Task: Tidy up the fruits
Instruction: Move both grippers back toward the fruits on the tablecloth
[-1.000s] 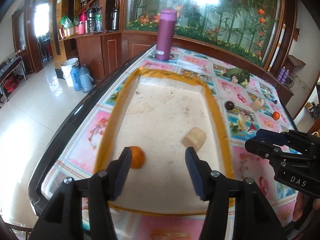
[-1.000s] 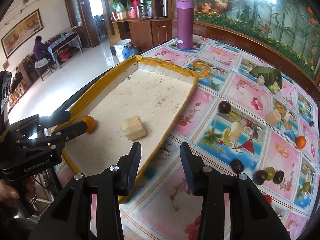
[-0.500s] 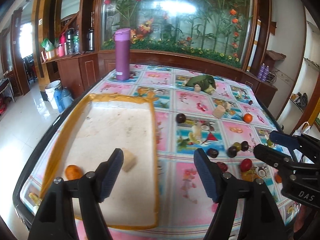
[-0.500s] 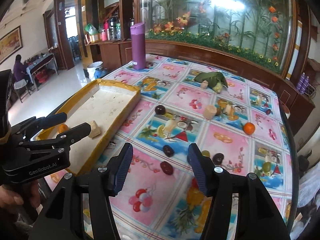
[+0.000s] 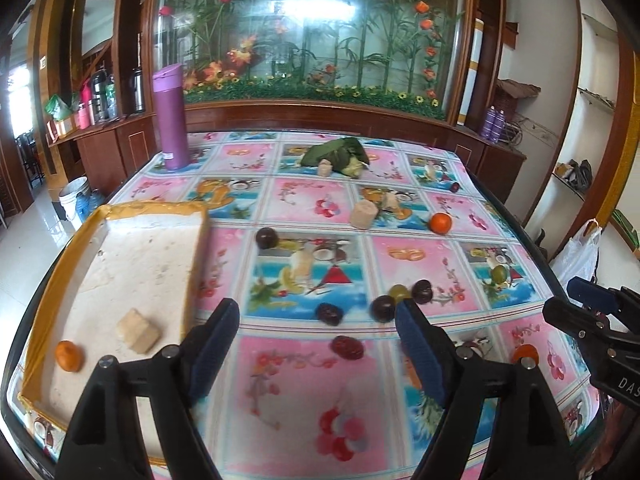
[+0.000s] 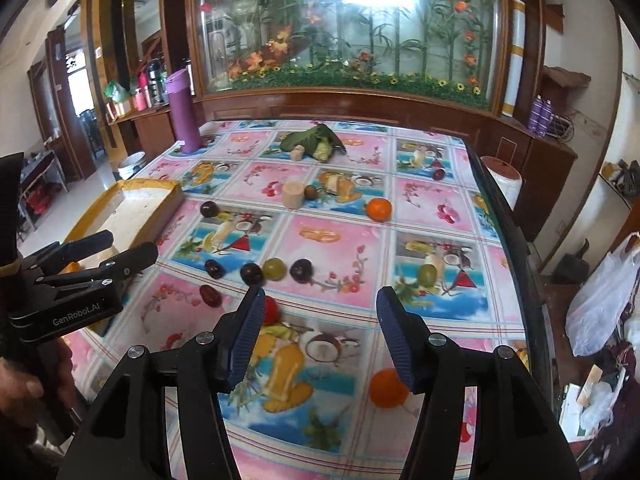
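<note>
Yellow-rimmed tray (image 5: 100, 216) held an orange (image 5: 69, 355); remaining fruit (image 5: 400, 300) lay right of it on the bench (image 5: 304, 380). Both claws, left (image 5: 316, 332) still widening, right (image 6: 320, 320), gaped empty, apparently ready for another pick.

Bright daylight; glare on glass panel (image 5: 312, 8) at 12 o'clock; fisheye bending, dark corners; slight motion blur.

Table (image 5: 304, 380) cover: glossy printed plastic. Tray (image 5: 140, 256): rough matt white base w/ shiny yellow tape rim. Cabinets (image 5: 312, 116): polished wood.
</note>
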Available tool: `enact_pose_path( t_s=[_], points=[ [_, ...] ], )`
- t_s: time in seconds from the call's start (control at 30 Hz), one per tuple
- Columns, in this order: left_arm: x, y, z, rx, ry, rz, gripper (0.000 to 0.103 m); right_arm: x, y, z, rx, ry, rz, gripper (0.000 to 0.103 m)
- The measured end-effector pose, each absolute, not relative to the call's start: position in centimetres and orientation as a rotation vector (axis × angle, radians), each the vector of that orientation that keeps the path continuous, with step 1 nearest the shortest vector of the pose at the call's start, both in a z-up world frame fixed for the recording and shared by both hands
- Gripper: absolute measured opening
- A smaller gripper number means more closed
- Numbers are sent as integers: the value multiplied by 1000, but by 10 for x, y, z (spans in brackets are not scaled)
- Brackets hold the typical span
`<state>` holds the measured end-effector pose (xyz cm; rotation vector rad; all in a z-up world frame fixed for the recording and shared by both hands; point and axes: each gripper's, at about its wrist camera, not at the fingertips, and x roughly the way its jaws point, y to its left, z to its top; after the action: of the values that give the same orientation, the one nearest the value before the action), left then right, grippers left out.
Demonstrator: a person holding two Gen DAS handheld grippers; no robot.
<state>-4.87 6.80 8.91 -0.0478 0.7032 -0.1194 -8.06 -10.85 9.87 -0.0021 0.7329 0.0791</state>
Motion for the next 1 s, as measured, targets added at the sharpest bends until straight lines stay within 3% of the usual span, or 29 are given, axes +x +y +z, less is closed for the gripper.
enact_pose_path(
  t_s=[0.53, 1.0],
  points=[
    [-42, 26, 70, 32, 773, -154, 92, -78, -189, 72, 86, 800, -29, 57],
    [-46, 21, 52, 51, 844, -154, 92, 21, -215, 24, 87, 944, 25, 57]
  ],
)
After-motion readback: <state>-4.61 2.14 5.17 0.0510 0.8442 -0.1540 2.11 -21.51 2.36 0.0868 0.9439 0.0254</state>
